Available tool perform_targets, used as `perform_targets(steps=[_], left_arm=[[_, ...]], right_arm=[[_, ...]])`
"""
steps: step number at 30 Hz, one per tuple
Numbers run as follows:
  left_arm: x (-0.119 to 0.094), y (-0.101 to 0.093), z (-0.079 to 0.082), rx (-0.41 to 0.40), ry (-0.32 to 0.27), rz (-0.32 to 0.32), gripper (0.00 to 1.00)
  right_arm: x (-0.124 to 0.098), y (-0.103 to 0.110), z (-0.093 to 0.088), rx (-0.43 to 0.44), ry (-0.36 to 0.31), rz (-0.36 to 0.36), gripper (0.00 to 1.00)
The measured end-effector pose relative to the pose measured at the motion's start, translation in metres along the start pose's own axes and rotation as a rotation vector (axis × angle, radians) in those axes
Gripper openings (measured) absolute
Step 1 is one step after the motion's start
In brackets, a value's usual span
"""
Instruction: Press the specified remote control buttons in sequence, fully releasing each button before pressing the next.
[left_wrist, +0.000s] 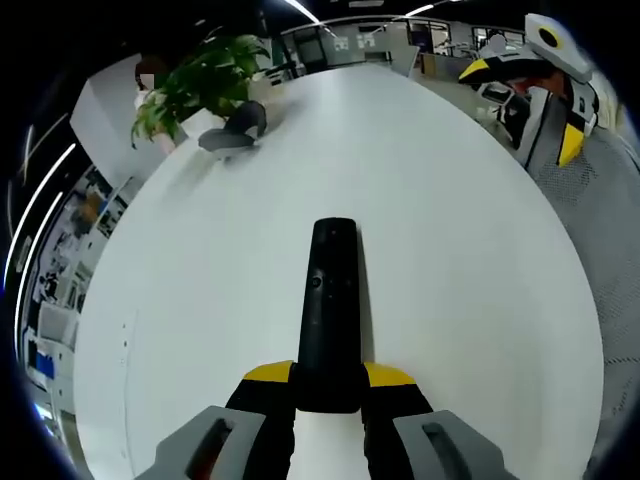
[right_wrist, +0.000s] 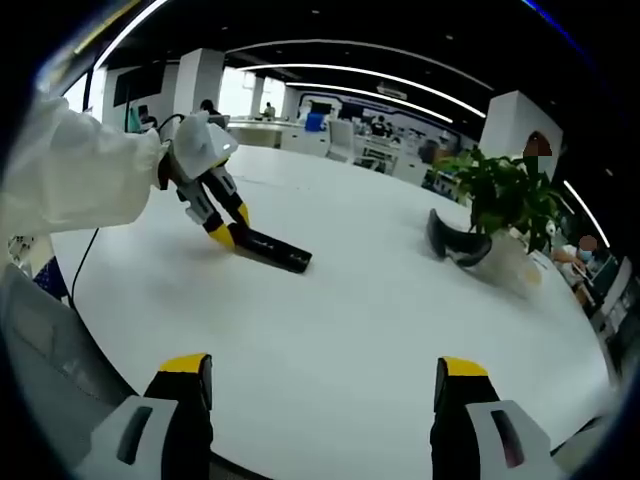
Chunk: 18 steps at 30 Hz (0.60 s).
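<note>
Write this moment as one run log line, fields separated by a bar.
left gripper: shut on remote | right gripper: open, above table | no button pressed now

Left claw (left_wrist: 328, 385) clamped on black remote (left_wrist: 331, 310), lying on white table (left_wrist: 470, 250), potted plant (left_wrist: 195, 85) beyond

I see a large white round table (left_wrist: 450, 230) spreading out before me, its surface smooth and bare where I look. At its far side a leafy green plant (left_wrist: 200, 80) stands in a white pot (right_wrist: 505, 262). Just beside the pot lies a dark grey curved object (left_wrist: 235, 130), something like a headset, resting on the tabletop. Around the table is an open office, with white pillars (right_wrist: 200, 80), long strips of ceiling light (right_wrist: 370, 68), and desks far off, blurred.
</note>
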<state>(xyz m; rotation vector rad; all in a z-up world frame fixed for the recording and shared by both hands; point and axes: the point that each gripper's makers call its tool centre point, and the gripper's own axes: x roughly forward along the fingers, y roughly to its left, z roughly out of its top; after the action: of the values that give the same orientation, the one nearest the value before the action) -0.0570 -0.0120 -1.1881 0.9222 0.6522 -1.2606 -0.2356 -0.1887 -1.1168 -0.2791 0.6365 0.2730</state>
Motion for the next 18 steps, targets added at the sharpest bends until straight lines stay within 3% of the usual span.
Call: perform_targets(steps=[18], left_arm=[[0.006, 0.041, -0.015, 0.008, 0.080, 0.029, 0.23]], right_arm=[[0.000, -0.006, -0.003, 0.003, 0.013, -0.033, 0.92]])
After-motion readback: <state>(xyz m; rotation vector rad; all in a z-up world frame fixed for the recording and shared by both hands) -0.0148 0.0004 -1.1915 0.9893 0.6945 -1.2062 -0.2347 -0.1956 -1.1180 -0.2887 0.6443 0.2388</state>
